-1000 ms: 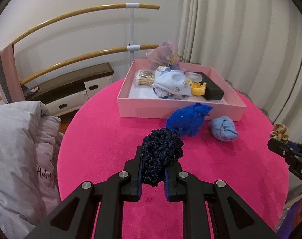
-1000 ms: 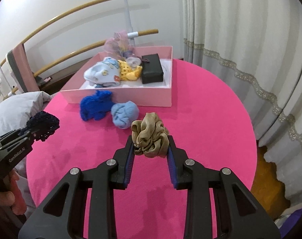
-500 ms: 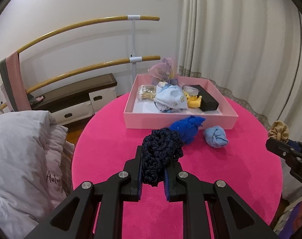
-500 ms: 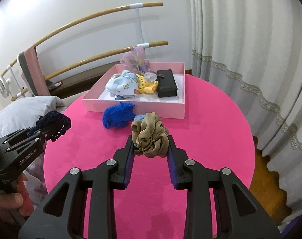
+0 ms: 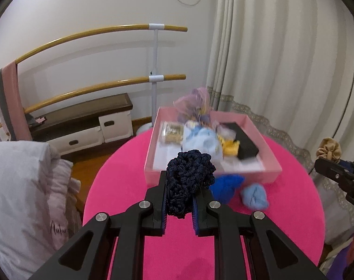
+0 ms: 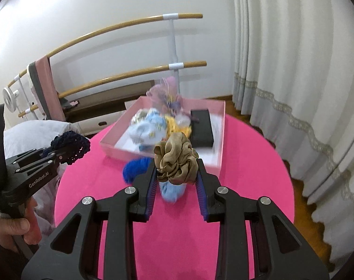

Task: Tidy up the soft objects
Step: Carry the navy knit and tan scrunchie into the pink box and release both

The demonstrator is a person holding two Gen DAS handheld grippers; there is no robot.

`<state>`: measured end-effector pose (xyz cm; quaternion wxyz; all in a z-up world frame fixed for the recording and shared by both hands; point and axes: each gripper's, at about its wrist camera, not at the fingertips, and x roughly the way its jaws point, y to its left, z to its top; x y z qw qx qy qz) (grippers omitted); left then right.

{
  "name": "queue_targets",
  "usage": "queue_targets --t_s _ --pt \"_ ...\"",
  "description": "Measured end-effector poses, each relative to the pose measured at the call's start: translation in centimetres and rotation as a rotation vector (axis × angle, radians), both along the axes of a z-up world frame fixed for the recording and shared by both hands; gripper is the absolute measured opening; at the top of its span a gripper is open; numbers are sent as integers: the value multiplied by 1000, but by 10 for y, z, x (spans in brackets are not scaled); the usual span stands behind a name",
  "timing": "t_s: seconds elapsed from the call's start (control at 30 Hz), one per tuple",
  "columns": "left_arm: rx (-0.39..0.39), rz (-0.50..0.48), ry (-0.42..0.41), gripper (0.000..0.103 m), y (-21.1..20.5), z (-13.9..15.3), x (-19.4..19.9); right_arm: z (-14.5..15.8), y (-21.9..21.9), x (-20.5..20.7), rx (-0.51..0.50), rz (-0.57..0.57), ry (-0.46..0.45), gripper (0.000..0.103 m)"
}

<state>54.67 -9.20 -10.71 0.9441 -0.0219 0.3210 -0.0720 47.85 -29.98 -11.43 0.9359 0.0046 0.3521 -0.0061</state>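
Pink table (image 5: 135,163); two scrunchies (image 5: 188,182), one per gripper (image 5: 178,201)

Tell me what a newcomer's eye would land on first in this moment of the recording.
Probably the bright pink round table, and the two scrunchies held above it: a navy crocheted scrunchie clamped in the left claw and a tan satin scrunchie in the right claw. Behind them a pink tray holds a jumble of soft items, with a royal blue bundle and a light blue bundle lying just in front of it.
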Motion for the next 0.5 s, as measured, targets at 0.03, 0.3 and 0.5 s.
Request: queue_targets --t_s 0.03,0.3,0.5 --pt "4 0 -7 14 0 3 8 4 -2 10 -1 6 -3 28" --pt "6 -10 -22 14 -5 19 81 9 -4 70 24 46 19 28" --pt "0 -20 9 14 -9 12 137 -5 -5 108 35 55 66 28"
